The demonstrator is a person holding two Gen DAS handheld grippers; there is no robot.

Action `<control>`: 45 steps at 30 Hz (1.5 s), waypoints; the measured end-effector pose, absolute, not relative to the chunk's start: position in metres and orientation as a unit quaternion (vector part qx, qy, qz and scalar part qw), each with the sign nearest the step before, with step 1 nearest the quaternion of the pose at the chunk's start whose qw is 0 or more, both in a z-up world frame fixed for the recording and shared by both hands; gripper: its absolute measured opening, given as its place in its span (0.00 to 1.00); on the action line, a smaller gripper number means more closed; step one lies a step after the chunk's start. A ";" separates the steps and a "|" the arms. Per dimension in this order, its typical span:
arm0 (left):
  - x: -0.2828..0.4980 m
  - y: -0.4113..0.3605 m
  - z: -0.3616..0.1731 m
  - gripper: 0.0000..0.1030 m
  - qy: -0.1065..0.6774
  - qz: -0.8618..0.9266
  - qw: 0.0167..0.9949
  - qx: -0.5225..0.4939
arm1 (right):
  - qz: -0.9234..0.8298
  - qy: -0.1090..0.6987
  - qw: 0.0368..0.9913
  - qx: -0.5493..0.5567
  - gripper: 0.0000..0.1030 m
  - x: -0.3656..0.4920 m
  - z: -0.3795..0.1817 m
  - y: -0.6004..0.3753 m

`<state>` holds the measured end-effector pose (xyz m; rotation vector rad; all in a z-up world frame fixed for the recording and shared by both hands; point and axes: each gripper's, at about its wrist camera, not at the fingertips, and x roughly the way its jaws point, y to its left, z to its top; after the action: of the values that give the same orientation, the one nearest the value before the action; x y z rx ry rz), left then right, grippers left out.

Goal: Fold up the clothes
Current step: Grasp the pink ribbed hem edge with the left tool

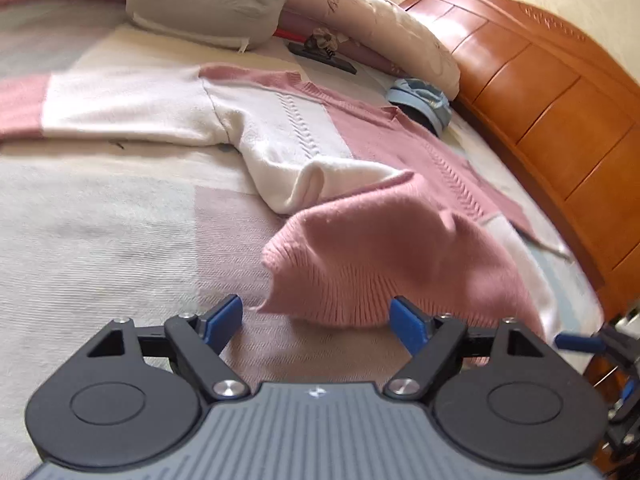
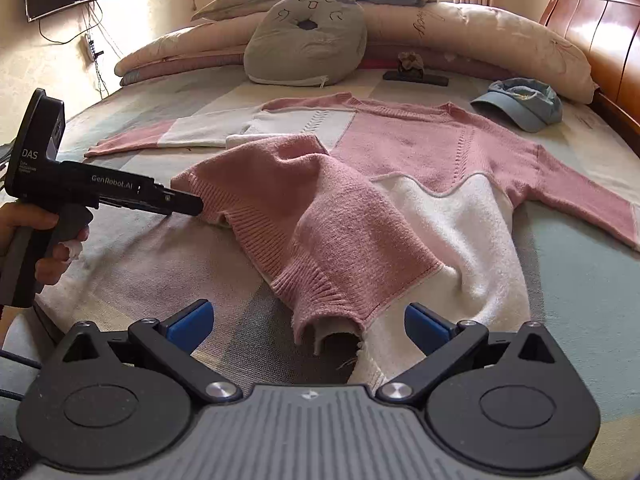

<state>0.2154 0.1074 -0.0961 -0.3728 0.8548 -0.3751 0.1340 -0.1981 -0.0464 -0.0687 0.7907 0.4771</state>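
two claws face one pink and white sweater (image 2: 400, 168) spread on the bed (image 2: 580, 280), its hem turned up toward the near edge. your left claw (image 1: 316, 320) and right claw (image 2: 308, 324) both gape wide, each with a hem corner just ahead, holding nothing.

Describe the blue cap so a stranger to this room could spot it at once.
Start at the orange wooden headboard on the right of the bed. Just in front of it, beside the long pale pink pillow, the blue cap lies on the bedcover past the sweater shoulder. It is the only blue, brimmed thing among pink and white fabrics.
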 end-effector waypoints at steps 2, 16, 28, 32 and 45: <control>0.221 0.110 -0.100 0.82 0.397 -0.198 0.869 -0.219 | 0.228 0.388 0.893 -0.025 1.00 0.139 -0.050 -0.200; 0.254 0.096 -0.121 0.83 0.403 -0.293 0.792 -0.354 | 0.212 0.394 0.894 0.023 1.00 0.146 -0.054 -0.221; 0.249 0.090 -0.120 0.82 0.368 -0.274 0.780 -0.426 | 0.204 0.387 0.898 0.045 1.00 0.134 -0.051 -0.234; 0.228 0.094 -0.110 0.82 0.337 -0.287 0.779 -0.444 | 0.203 0.381 0.901 0.050 1.00 0.128 -0.048 -0.240; 0.211 0.130 -0.146 0.77 0.342 -0.228 0.769 -0.489 | 0.210 0.376 0.901 0.046 1.00 0.118 -0.046 -0.238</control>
<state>0.2112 0.1301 -0.1459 -1.0618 0.7418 -0.4955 0.1181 -0.2376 -0.0462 0.0957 0.7772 0.4346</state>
